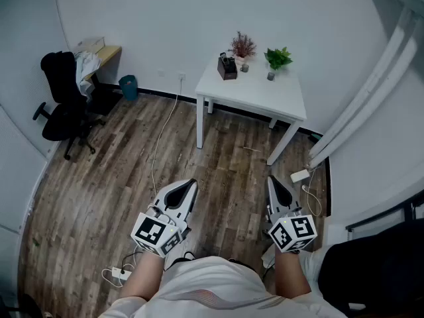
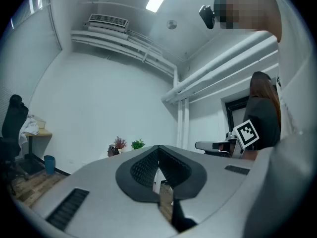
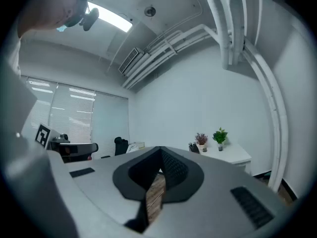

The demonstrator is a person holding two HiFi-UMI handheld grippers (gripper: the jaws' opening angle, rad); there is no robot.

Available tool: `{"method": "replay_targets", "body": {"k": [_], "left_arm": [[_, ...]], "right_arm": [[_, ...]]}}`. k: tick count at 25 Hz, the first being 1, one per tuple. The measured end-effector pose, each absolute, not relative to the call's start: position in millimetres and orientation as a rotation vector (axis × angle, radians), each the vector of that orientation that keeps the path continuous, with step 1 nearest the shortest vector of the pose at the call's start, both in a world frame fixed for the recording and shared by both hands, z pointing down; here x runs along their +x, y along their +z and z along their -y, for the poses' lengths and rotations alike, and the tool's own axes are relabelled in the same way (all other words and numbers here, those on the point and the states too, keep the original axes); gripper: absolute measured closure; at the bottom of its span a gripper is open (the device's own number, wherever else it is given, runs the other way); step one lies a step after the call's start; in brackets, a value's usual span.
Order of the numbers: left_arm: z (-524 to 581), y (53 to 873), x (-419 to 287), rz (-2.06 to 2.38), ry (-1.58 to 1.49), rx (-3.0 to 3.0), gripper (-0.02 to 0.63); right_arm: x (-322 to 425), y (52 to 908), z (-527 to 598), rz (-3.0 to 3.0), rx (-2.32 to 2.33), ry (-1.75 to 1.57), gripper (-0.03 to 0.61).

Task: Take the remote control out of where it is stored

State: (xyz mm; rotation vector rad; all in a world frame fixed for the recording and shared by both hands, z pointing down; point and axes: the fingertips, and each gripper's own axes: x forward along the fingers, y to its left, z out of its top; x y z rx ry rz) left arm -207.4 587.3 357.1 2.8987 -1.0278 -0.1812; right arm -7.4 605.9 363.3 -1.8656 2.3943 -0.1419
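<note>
Wood-plank floor (image 1: 119, 177) seen from steeply above, ringed by plain white walls; white pipes (image 1: 371, 85) slanting down the right-hand wall; white table (image 1: 255, 95) standing against the far wall, well apart from both grippers; black office chair (image 1: 63, 111) at the far left, just beside a light wooden desk (image 1: 106, 53) piled with pale clutter; left gripper (image 1: 192, 183) held low and close to the person's body, pointed toward the table, jaws brought together at the tips with nothing between them; right gripper (image 1: 270, 179) level with it on the other side, jaws likewise pressed together and empty – only floor planks visible through the slit behind the tips; teal bin (image 1: 128, 87) on the floor near the desk; dark storage box (image 1: 227, 67) on the table's far left corner, with something dark sticking up from it – too small to pick out as the remote control; reddish plant (image 1: 243, 46) just behind the box; green plant (image 1: 277, 58) to its right; white power strip (image 1: 114, 273) on the floor by the person's left arm.
</note>
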Motion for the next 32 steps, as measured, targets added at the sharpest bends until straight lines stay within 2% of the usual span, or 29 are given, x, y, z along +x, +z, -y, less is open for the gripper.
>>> {"method": "replay_targets", "body": {"k": [23, 32], "left_arm": [[-579.2, 358.8, -219.1, 1.038, -0.203, 2.891, 0.604], [-569.1, 370.9, -249.5, 1.020, -0.197, 2.880, 0.604]], "right_arm": [[-23.8, 365.7, -596.2, -2.400, -1.797, -0.177, 0.566], [-45.3, 380.0, -591.9, -2.398, -1.868, -0.215, 0.566]]}}
